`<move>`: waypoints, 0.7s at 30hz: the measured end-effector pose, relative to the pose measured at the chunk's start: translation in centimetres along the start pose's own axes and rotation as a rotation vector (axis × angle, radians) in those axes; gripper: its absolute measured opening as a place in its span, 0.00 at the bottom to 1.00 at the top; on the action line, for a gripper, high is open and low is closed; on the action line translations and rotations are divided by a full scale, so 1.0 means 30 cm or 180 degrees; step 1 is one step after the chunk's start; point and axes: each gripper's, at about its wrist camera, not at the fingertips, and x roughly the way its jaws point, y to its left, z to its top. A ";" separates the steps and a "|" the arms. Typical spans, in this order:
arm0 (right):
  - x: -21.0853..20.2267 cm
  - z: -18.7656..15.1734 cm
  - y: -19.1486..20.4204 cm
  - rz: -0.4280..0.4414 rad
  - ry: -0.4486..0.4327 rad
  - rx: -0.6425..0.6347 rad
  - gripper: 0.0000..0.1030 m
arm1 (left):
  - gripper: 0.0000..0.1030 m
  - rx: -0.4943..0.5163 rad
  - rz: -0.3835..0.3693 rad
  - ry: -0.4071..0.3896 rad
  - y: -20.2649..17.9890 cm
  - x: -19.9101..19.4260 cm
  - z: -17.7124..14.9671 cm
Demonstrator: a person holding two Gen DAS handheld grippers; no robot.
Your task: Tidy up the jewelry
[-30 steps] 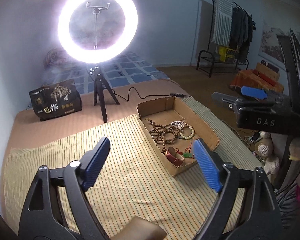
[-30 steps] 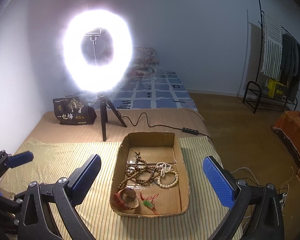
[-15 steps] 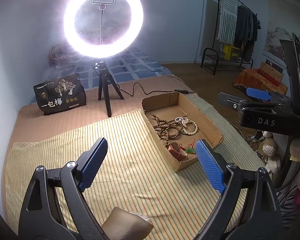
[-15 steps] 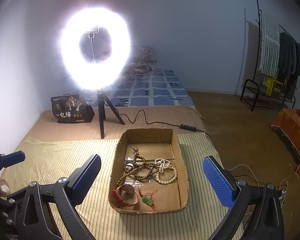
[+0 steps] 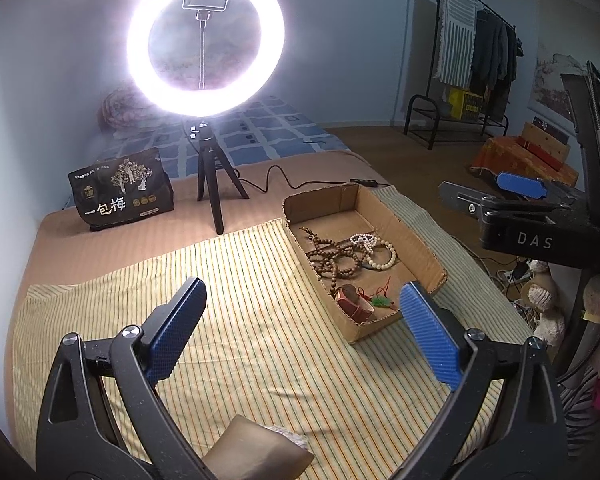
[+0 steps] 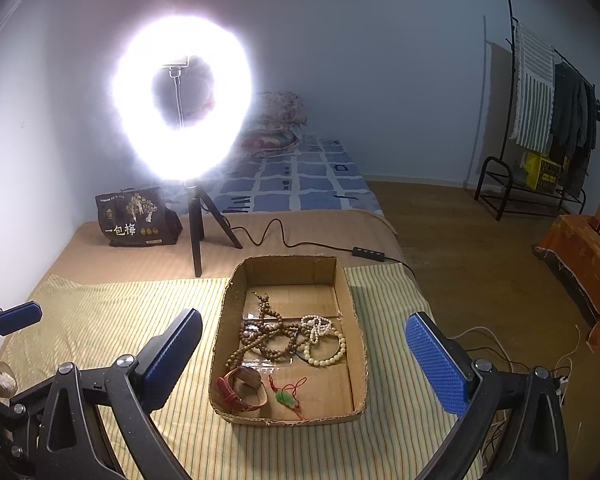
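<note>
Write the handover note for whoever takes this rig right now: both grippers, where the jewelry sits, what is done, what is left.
Left hand-held gripper: jaws opening, nothing between them, over the striped cloth beside the box.
Right hand-held gripper: open, empty, facing the cardboard box.
Jewelry: all inside the box. Brown bead strands tangled mid-box, touching the white bead bracelets; red leather band and green pendant on red cord at the near end.
Done: nothing taken out or sorted yet.
Left: untangle the beads, separate each piece and lay them out in order.
</note>
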 end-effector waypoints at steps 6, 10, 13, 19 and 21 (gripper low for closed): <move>0.007 -0.003 0.007 -0.0002 0.0026 -0.0015 1.00 | 0.97 -0.0010 0.0020 -0.0006 0.004 -0.002 -0.001; 0.013 -0.004 0.014 -0.0011 0.0044 -0.0052 1.00 | 0.97 0.0010 0.0054 0.0000 0.008 0.003 -0.001; 0.018 -0.004 0.016 -0.0014 0.0062 -0.0051 1.00 | 0.99 0.0040 0.0110 -0.0008 0.007 0.006 -0.001; 0.026 -0.005 0.020 -0.0029 0.0085 -0.0052 1.00 | 0.99 0.0106 0.0214 -0.0034 -0.002 0.006 -0.004; 0.028 -0.006 0.020 -0.0031 0.0095 -0.0053 1.00 | 0.99 0.0101 0.0218 -0.0022 0.000 0.009 -0.004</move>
